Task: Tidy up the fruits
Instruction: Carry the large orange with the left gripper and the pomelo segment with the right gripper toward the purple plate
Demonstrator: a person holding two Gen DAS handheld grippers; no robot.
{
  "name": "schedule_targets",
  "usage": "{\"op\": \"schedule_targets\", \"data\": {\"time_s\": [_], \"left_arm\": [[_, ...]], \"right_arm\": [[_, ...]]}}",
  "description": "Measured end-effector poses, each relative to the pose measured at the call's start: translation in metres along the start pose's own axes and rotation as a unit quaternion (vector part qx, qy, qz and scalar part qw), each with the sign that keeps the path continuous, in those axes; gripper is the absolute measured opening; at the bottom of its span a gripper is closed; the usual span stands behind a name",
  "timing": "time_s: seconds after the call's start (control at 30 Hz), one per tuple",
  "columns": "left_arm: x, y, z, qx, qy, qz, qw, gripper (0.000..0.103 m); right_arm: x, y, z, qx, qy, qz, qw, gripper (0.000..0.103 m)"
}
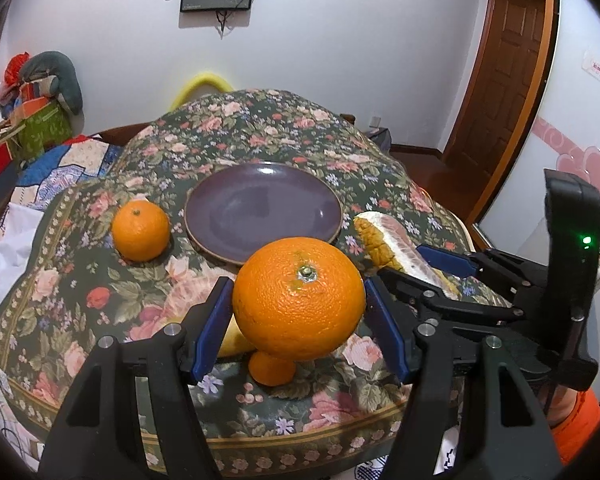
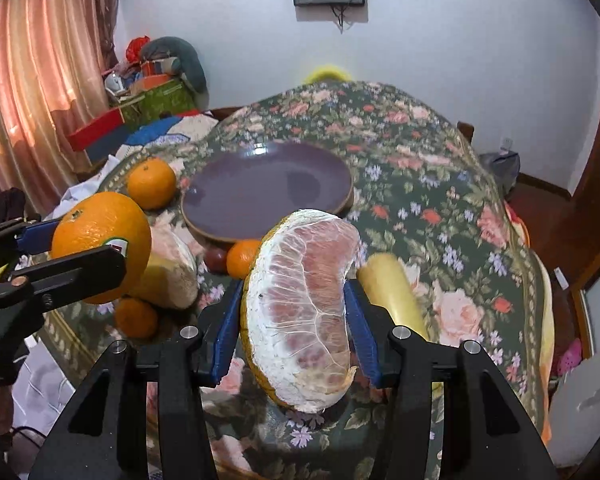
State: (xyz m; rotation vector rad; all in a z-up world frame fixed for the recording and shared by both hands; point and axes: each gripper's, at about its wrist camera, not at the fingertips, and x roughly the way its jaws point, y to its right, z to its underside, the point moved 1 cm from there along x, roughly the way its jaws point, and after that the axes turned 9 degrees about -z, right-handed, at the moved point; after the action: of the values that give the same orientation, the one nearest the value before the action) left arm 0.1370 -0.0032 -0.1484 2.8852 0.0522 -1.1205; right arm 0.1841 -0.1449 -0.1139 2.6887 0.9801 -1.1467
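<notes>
Orange clamped in left gripper, pomelo wedge in right gripper.

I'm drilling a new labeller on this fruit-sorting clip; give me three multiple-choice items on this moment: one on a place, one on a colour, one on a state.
1. Where does the small orange with the green stem sit?
A. on the plate
B. on the cloth, left of the plate
C. in the right gripper

2. What colour is the plate?
A. purple
B. white
C. green

3. What is the state of the left gripper?
A. open, holding nothing
B. shut on a banana
C. shut on the large orange

Answers:
1 B: the small orange rests on the floral cloth beside the plate's left rim.
2 A: the plate is purple and holds nothing.
3 C: the left gripper clamps the large orange from both sides, while the right gripper grips the pomelo segment.
</notes>
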Motion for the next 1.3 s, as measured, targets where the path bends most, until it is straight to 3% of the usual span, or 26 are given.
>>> {"op": "schedule_targets", "data": {"time_s": [0.63, 0.9, 1.3], "left_arm": [[0.022, -0.040, -0.040, -0.022, 0.032, -0.034, 0.9987, 0.066], [0.048, -0.050, -0.059, -0.023, 0.031, -0.048, 0.9981, 0.066], [0.098, -0.063, -0.083, -0.022, 0.002, -0.049, 0.9986, 0.066]], "right_arm": [[0.007, 0.004, -0.048, -0.010, 0.056, 0.004, 0.998, 0.047], [0.019, 0.005, -0.073, -0.017, 0.077, 0.009, 0.997, 0.047], [0.057, 0.013, -0.095, -0.022, 0.067, 0.026, 0.997, 0.047]]}}
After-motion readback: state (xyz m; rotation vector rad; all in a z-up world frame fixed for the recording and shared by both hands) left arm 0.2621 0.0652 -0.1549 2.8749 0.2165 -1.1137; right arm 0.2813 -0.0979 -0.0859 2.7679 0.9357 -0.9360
